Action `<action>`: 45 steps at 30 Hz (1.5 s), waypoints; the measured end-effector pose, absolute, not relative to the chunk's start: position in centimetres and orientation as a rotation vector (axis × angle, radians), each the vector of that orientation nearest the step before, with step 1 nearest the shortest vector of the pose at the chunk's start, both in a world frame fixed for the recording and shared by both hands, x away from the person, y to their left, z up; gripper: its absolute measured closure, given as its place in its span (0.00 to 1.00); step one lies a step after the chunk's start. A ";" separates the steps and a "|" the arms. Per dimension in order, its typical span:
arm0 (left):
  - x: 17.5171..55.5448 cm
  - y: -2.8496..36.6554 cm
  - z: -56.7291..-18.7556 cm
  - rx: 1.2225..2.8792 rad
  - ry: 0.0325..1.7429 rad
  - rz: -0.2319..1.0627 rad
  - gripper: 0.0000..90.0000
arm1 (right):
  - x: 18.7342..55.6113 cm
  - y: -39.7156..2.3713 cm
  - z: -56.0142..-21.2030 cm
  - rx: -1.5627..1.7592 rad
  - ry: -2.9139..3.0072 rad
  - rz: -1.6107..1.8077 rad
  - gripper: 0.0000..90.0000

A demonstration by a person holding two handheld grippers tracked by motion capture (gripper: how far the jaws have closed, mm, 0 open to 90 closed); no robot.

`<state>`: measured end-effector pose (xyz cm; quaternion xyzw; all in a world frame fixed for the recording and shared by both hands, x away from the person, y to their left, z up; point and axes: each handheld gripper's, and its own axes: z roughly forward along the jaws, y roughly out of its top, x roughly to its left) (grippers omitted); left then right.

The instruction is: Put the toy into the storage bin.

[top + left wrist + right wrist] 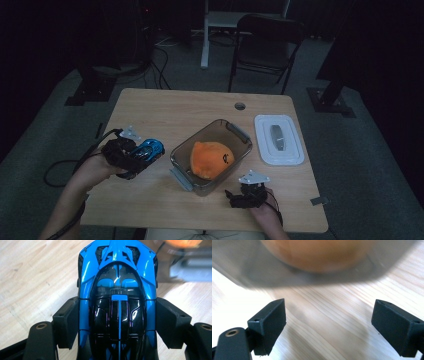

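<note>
Left claw (pixel 117 322) gripping blue toy car (pixel 117 290), beside container (pixel 212 155)

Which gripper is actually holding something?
The left gripper: its pads clamp the sides of the blue toy car. The right gripper is open with nothing between its pads, beside the clear container.

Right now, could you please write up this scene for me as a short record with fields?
surface: wooden table
left gripper: shut on the blue toy car, held above the table
right gripper: open, nothing between the jaws, low over the table near the container
container: clear, lid off, at the table's middle
in container: orange soft toy
lid: white, flat on the table, right of the container
</note>
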<state>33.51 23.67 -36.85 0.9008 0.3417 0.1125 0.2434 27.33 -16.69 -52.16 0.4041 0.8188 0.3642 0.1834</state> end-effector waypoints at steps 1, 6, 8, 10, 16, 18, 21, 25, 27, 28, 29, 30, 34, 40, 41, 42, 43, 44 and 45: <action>33.8 23.2 -36.1 2.452 0.940 0.309 0.32 | 27.3 -17.4 -52.3 1.149 2.298 1.014 0.13; 34.3 22.0 -34.8 2.445 0.920 0.315 0.32 | 27.2 -18.6 -52.6 1.162 2.289 0.992 0.13; 34.3 21.5 -34.5 2.444 0.910 0.320 0.32 | 27.1 -18.7 -52.6 1.167 2.286 0.985 0.13; 34.6 19.9 -33.7 2.449 0.867 0.328 0.32 | 27.2 -18.8 -52.6 1.176 2.280 0.997 0.13; 35.5 16.7 -32.9 2.457 0.792 0.321 0.32 | 27.1 -18.9 -52.6 1.181 2.279 0.999 0.13; 35.8 15.6 -32.8 2.468 0.765 0.316 0.32 | 27.1 -18.9 -52.6 1.182 2.280 1.003 0.13; 36.2 14.2 -32.8 2.476 0.741 0.303 0.32 | 27.1 -19.0 -52.6 1.183 2.282 1.004 0.13; 36.7 12.4 -33.1 2.485 0.712 0.263 0.32 | 27.2 -19.0 -52.6 1.183 2.284 1.008 0.13; 37.0 11.5 -33.3 2.491 0.707 0.270 0.32 | 27.2 -19.0 -52.6 1.181 2.285 1.008 0.13; 37.2 11.0 -33.4 2.498 0.705 0.271 0.32 | 27.1 -19.0 -52.6 1.183 2.286 1.008 0.13; 37.4 10.6 -33.6 2.500 0.703 0.261 0.32 | 27.1 -19.1 -52.6 1.183 2.285 1.009 0.13; 37.5 10.1 -33.7 2.503 0.696 0.252 0.32 | 27.1 -19.1 -52.6 1.185 2.286 1.009 0.13; 38.0 8.7 -34.4 2.506 0.685 0.221 0.32 | 27.1 -19.2 -52.6 1.185 2.283 1.014 0.13; 38.4 7.3 -35.5 2.531 0.669 0.195 0.32 | 27.1 -19.2 -52.6 1.183 2.284 1.017 0.13; 38.4 7.1 -35.7 2.536 0.668 0.192 0.32 | 27.1 -19.2 -52.6 1.183 2.285 1.018 0.13; 38.5 7.0 -36.0 2.538 0.668 0.188 0.32 | 27.1 -19.3 -52.6 1.183 2.286 1.017 0.13; 38.5 6.9 -36.2 2.550 0.665 0.184 0.32 | 27.1 -19.3 -52.6 1.183 2.287 1.017 0.13; 38.6 6.8 -36.5 2.557 0.664 0.186 0.32 | 27.1 -19.3 -52.6 1.184 2.287 1.018 0.13; 38.7 6.7 -36.8 2.566 0.668 0.193 0.32 | 27.1 -19.3 -52.6 1.182 2.288 1.017 0.13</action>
